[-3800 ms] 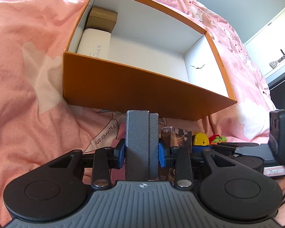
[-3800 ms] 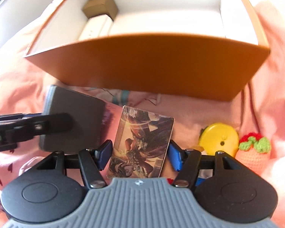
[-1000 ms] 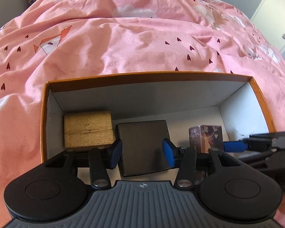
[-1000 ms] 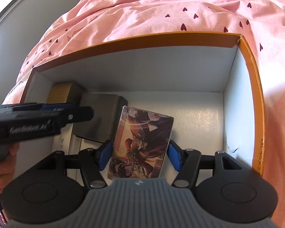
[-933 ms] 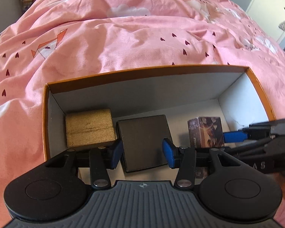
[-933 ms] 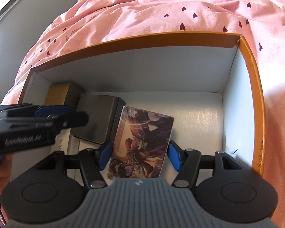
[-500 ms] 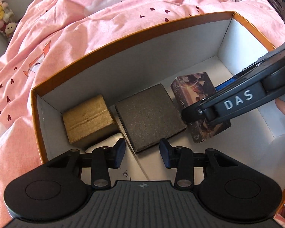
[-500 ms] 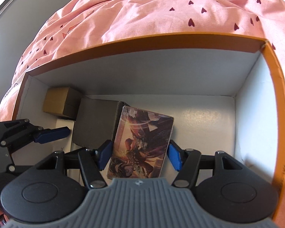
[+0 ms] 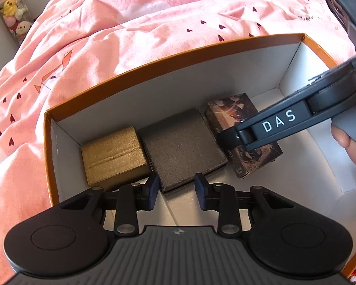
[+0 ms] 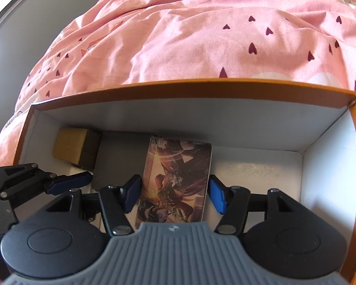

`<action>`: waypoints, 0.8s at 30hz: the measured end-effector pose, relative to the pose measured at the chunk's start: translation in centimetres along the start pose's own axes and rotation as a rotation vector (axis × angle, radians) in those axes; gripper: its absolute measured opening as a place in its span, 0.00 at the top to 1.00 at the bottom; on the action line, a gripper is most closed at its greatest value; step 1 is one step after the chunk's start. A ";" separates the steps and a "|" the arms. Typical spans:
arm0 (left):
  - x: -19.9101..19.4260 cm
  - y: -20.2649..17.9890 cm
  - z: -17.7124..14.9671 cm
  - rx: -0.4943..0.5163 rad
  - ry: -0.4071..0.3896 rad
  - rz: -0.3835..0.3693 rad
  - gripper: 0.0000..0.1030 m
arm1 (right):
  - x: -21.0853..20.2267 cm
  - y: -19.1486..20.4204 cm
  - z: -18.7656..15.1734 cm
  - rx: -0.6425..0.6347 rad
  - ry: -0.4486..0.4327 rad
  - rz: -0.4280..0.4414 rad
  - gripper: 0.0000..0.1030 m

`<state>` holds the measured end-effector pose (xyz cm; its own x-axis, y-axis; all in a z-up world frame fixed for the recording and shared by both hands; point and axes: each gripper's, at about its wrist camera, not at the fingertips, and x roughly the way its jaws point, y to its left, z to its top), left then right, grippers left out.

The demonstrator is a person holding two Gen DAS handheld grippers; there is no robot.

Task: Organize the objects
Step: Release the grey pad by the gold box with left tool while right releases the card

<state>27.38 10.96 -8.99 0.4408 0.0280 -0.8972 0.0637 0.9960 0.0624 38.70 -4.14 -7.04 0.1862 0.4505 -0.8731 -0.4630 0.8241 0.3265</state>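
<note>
Pink bedding; orange box, three items; left gripper closing, empty; right gripper grips card pack.

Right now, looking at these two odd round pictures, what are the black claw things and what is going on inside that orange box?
There is no robot here. A person holds a two-fingered grabbing tool in each hand, and a wide-angle camera on each tool looks along its fingers. One picture comes from the left tool, the other from the right tool.

Both tools reach into an orange cardboard box with white inside walls that sits on a pink heart-print blanket. Inside it, a gold textured small box, a flat dark grey square case and an illustrated card box stand side by side.

The right tool grips the card box. The left tool's jaws are closing on nothing, just short of the grey case.
</note>
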 end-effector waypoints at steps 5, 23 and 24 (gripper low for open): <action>-0.3 0.6 0.0 -0.016 -0.001 -0.019 0.67 | 0.5 -0.7 -0.1 0.001 -0.004 -0.041 0.39; -0.7 0.3 -0.7 -0.010 -0.017 -0.037 0.69 | -2.1 0.1 -1.9 -0.184 0.032 0.015 0.44; -0.8 0.3 -0.7 -0.013 -0.019 -0.038 0.69 | -2.1 0.2 -2.4 -0.221 0.049 0.005 0.45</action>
<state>26.45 11.33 -8.58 0.4553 -0.0110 -0.8903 0.0691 0.9973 0.0231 36.15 -5.70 -6.01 0.1436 0.4325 -0.8901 -0.6436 0.7241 0.2480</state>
